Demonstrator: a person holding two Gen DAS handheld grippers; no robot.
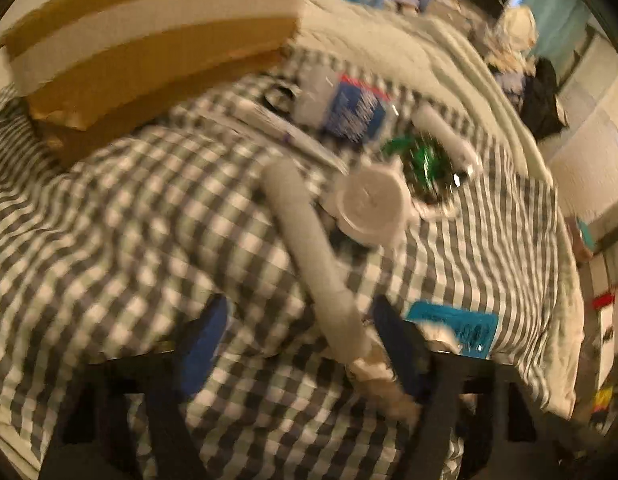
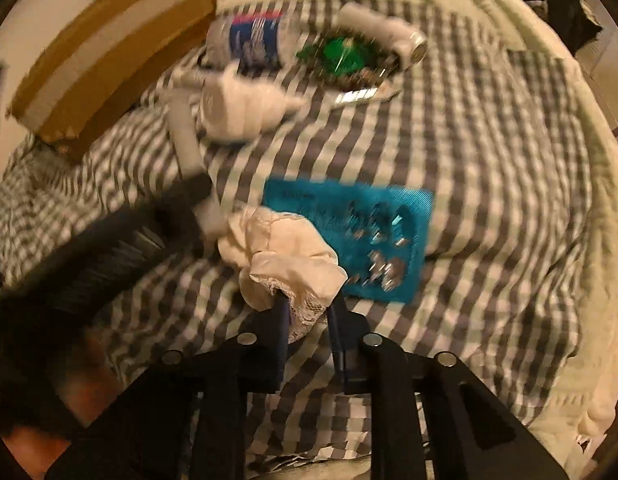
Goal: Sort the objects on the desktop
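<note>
A long grey-white tube (image 1: 309, 248) lies on the checked bedcover (image 1: 129, 208). Its near end sits between the blue fingers of my left gripper (image 1: 301, 312). The jaws stand apart, with the tube close to the right finger and clear of the left one. My right gripper (image 2: 307, 304) is shut on the lacy edge of a crumpled cream cloth (image 2: 285, 252). The cloth rests beside the tube's (image 2: 185, 136) end, where the left gripper (image 2: 177, 208) shows as a dark shape. A blue card (image 2: 349, 240) with shiny metal bits lies just beyond the cloth (image 1: 379, 376).
Farther back lie a white bottle (image 2: 237, 108), a green shiny packet (image 2: 337, 56), a blue-labelled bottle (image 2: 249, 40) and a white can (image 2: 385, 32). A cardboard box (image 2: 109, 64) stands at the back left. A white quilt (image 2: 549, 80) borders the checked bedcover on the right.
</note>
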